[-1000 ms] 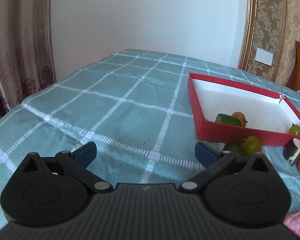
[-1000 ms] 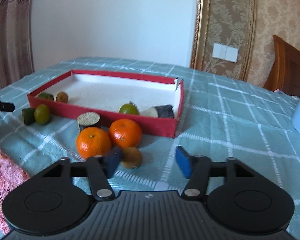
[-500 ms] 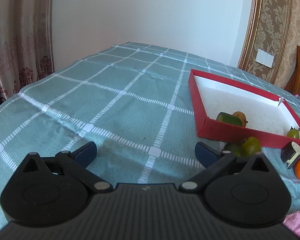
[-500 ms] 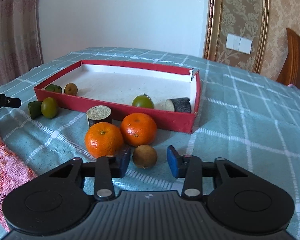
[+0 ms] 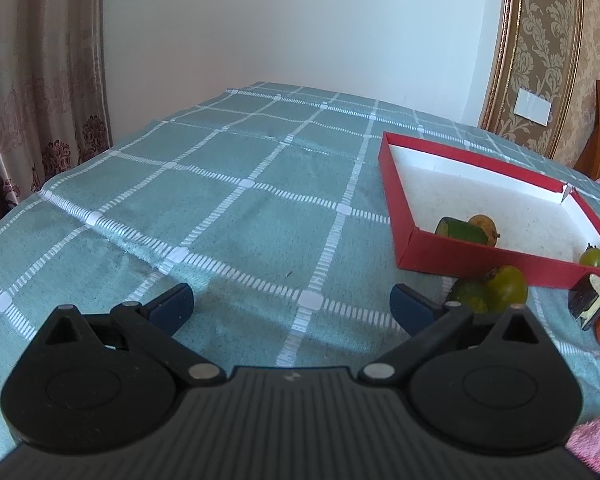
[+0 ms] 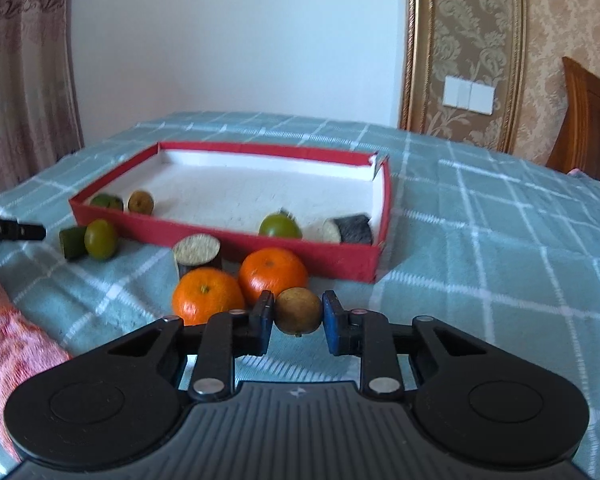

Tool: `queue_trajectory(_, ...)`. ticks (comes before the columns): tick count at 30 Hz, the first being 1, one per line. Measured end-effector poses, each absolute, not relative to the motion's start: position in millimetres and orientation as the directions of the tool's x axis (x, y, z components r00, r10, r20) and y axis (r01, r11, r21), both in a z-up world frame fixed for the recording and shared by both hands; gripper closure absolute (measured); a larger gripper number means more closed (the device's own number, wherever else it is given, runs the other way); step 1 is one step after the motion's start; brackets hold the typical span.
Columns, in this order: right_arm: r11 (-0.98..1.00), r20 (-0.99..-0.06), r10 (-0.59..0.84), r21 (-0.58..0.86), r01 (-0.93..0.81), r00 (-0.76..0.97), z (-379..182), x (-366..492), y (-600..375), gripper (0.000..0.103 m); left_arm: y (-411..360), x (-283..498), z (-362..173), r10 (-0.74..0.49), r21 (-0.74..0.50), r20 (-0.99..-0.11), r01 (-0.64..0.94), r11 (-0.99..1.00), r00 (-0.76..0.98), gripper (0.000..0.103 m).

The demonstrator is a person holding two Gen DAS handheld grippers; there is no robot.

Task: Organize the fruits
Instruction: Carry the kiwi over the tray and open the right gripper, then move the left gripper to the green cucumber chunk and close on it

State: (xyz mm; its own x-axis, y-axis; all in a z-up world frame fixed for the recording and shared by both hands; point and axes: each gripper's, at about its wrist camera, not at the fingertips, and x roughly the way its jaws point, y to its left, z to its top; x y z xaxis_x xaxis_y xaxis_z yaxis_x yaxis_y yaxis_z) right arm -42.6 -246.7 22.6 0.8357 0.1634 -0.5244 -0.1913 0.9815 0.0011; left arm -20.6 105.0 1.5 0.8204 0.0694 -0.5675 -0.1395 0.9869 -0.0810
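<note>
Small brown fruit [image 6: 299,311] sits on the table [image 6: 480,264], just in front of the red tray [image 6: 228,236], touching the right orange [image 6: 273,273]. Right tongs [image 6: 299,322] level and low, pads on both sides of it, pinching or just at contact. Second orange [image 6: 206,295] at its 9 o'clock, cut eggplant piece [image 6: 197,251] at 11. Left tongs [image 5: 292,306] spread wide, holding nothing, hovering over bare cloth, tilted slightly down; tray at their 2 o'clock, green fruit [image 5: 506,288] at 3.
</note>
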Motion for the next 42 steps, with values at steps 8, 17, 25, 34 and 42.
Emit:
queue_trajectory(8,0.980,-0.445,0.182,0.013,-0.196,0.877,50,-39,-240,0.078,103,-19,1,0.076,-0.068,-0.572,-0.139,0.988,0.817,0.000)
queue_trajectory(17,0.977,-0.431,0.199,0.012,-0.214,0.880,63,-8,-222,0.078,103,-18,0,0.079,-0.064,-0.579,-0.142,0.988,0.811,0.000)
queue_trajectory(25,0.983,-0.481,0.173,0.038,-0.177,0.859,57,37,-223,0.078,103,-18,0,0.077,-0.066,-0.580,-0.141,0.988,0.811,0.000)
queue_trajectory(34,0.992,-0.533,0.127,0.048,-0.119,0.836,38,64,-226,0.077,103,-18,-1,0.075,-0.069,-0.583,-0.141,0.988,0.809,0.000)
queue_trajectory(42,0.994,-0.545,0.107,0.067,-0.084,0.832,31,63,-235,0.071,103,-18,-1,0.075,-0.069,-0.585,-0.142,0.987,0.807,0.000)
